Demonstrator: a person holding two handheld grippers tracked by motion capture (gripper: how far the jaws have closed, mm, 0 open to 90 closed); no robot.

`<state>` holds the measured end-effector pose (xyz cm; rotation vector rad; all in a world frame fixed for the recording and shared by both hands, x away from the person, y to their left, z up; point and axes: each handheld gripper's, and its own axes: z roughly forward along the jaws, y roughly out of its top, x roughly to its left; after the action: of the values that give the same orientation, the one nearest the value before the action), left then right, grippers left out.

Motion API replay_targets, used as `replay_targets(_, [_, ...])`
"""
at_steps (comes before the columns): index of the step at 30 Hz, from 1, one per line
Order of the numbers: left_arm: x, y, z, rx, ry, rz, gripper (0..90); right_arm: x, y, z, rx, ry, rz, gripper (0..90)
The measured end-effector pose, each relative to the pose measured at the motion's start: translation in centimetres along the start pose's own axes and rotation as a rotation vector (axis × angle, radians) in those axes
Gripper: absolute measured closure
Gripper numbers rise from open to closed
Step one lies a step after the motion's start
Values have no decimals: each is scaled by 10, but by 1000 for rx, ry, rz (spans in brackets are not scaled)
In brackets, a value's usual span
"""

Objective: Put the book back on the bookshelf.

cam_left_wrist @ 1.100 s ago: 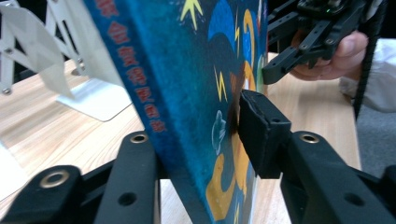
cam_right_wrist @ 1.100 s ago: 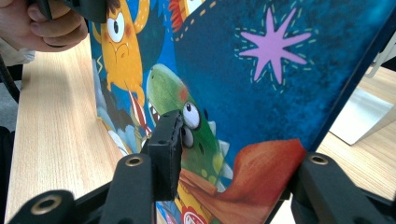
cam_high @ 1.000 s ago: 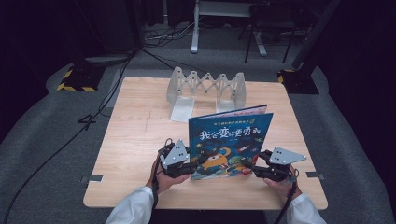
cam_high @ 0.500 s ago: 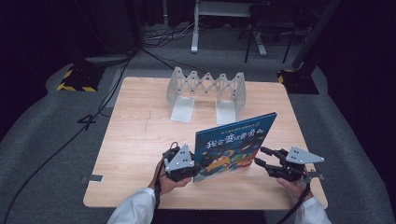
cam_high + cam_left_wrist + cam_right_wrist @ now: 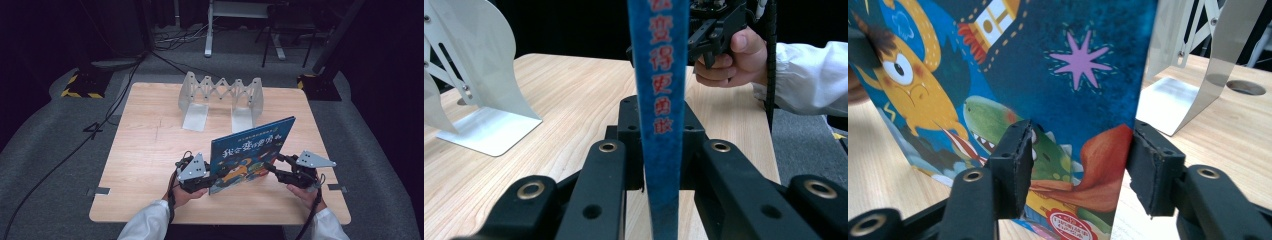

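Book held upright near the table's front edge

The left gripper (image 5: 202,181) clamps the blue picture book (image 5: 250,152) by its spine; the right gripper (image 5: 280,170) has just closed a little, jaws apart at the book's edge. Bare table (image 5: 145,150) lies leftward, the white rack (image 5: 222,97) behind.

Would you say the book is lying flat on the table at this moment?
No, the book stands raised on its lower edge above the table, clamped at its spine by the left gripper.

Book's (image 5: 1048,75) top and left corner beyond the right gripper view's edge, title characters partly cropped.
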<state>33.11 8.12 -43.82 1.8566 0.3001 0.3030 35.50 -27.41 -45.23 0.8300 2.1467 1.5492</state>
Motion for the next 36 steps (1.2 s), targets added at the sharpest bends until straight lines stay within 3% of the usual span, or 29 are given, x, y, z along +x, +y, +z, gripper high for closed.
replay_targets(2, [-1, 0, 2, 8, 13, 10, 776, 1, 0, 0, 3, -8, -6, 480])
replay_targets(7, [-3, -3, 7, -22, 38, -9, 770, 4, -1, 1, 1, -27, -17, 479])
replay_targets(18, [-3, -4, 9, -45, 15, -38, 793, 3, -1, 1, 1, -19, -19, 470])
replay_targets(27, [-6, -3, 13, -41, 28, -21, 791, 0, -2, 3, -6, 3, -5, 462])
replay_targets(28, [-5, -2, 13, -37, 10, -26, 800, -1, -2, 3, -3, 4, -4, 461])
replay_targets(33, [-6, 2, 13, -13, 3, -11, 816, -4, -8, 4, 39, 16, -2, 409])
replay_targets(36, [-10, 6, 13, 0, 38, 27, 828, -7, -11, -1, 42, 5, 7, 399])
